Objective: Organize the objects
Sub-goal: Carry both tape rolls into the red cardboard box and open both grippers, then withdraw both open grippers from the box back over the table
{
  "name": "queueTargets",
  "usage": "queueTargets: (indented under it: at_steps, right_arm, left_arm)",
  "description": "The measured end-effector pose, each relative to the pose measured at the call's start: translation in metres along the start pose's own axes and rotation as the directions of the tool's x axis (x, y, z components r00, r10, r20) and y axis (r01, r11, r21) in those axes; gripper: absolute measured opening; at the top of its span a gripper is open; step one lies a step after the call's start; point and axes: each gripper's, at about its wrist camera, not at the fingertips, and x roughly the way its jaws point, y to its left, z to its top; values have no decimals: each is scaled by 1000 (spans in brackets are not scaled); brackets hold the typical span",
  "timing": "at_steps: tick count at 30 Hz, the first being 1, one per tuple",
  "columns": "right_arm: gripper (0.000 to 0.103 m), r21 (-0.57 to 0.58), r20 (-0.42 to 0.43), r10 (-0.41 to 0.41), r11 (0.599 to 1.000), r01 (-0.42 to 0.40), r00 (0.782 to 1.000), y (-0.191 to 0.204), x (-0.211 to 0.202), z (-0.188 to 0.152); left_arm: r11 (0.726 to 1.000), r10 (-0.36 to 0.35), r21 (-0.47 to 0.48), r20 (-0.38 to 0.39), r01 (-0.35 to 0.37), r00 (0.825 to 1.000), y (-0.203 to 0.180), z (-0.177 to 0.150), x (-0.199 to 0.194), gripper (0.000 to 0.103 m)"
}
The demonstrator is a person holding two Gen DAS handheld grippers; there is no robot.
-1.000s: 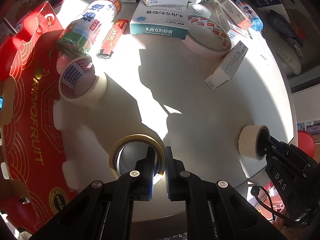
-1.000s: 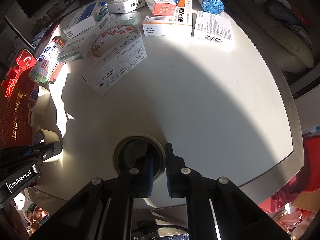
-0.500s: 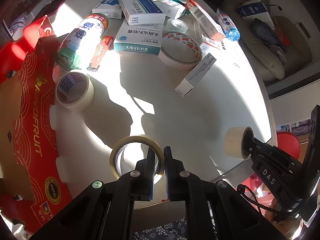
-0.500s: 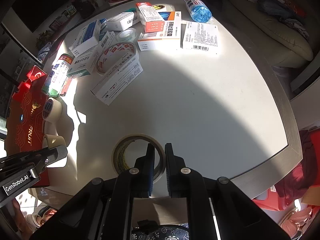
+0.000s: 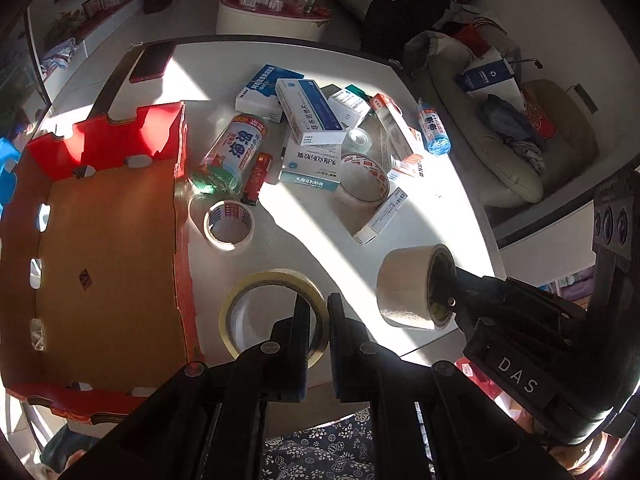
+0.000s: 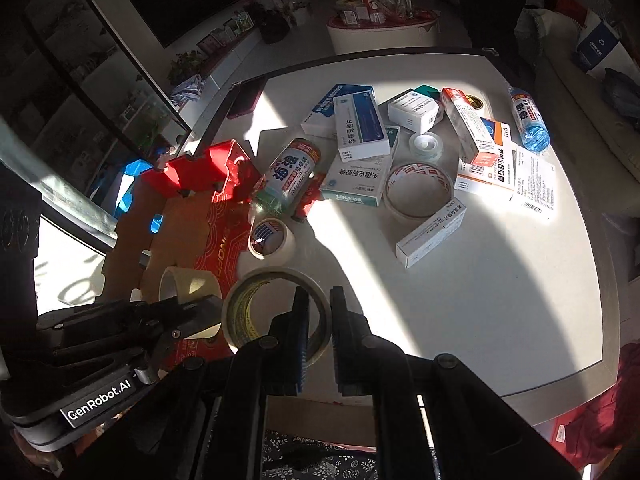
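Left wrist view. My left gripper (image 5: 318, 316) pinches the wall of a yellowish tape roll (image 5: 272, 312) at lower centre; one finger sits inside the ring, the other outside, pads pressed on the wall. The roll hangs above the white table (image 5: 420, 216), clear of it as far as I can judge. The open red box (image 5: 100, 248) fills the left of the frame, its brown floor bare. At right centre, my right gripper (image 5: 440, 300) carries a beige tape roll (image 5: 404, 286). To do this step well, I keep the pinch firm, travel left over the box's near wall with clearance, and lower before release.

Right wrist view. My right gripper (image 6: 318, 316) clamps the wall of the beige tape roll (image 6: 276, 312) at lower centre in the same way, one finger inside the ring. My left gripper (image 6: 192, 312) appears at lower left, holding its roll (image 6: 188, 284) above the red box (image 6: 208, 184). A third roll (image 6: 272, 238) rests on the table just beside the box. The two carried rolls sit close together, so I stagger the placements: left roll first, right roll after, avoiding contact between tools.
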Motion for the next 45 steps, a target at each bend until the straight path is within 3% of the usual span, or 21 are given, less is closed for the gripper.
queueTargets:
  at_steps: [4, 10, 18, 22, 24, 25, 29, 31, 37, 45]
  right_arm:
    - [10, -85, -7, 70, 994, -70, 998, 56, 4, 16]
    - [10, -198, -38, 82, 976, -88, 996, 130, 30, 26]
    - [10, -289, -85, 8, 957, -32, 996, 183, 83, 14]
    - [12, -267, -108, -34, 964, 4, 994, 181, 102, 9]
    - [16, -255, -119, -47, 967, 15, 992, 177, 109, 8]
    - [19, -251, -122, -53, 968, 20, 991, 174, 111, 8]
    - [29, -225, -107, -56, 974, 31, 993, 163, 109, 10]
    - [37, -223, -101, -49, 975, 25, 994, 161, 108, 11]
    - [44, -223, -60, -19, 975, 5, 998, 153, 94, 6]
    - [51, -91, 4, -19, 996, 19, 1000, 88, 64, -9]
  left_arm:
    - [999, 24, -44, 42, -22, 999, 32, 0, -23, 7]
    - [987, 74, -151, 81, -61, 994, 97, -5, -47, 7]
    - [959, 114, -267, 48, -97, 992, 164, -29, -35, 8]
    - [951, 153, -278, 46, -135, 987, 176, -36, -30, 12]
    - [949, 169, -278, 47, -150, 985, 178, -36, -30, 35]
    - [947, 173, -281, 49, -153, 984, 180, -36, -30, 39]
    - [938, 153, -327, 79, -120, 985, 191, -38, -33, 72]
    - [934, 138, -344, 84, -101, 987, 195, -38, -34, 73]
    - [932, 133, -348, 82, -97, 988, 189, -39, -36, 74]
    - [950, 127, -299, 110, -89, 986, 155, -37, -40, 74]
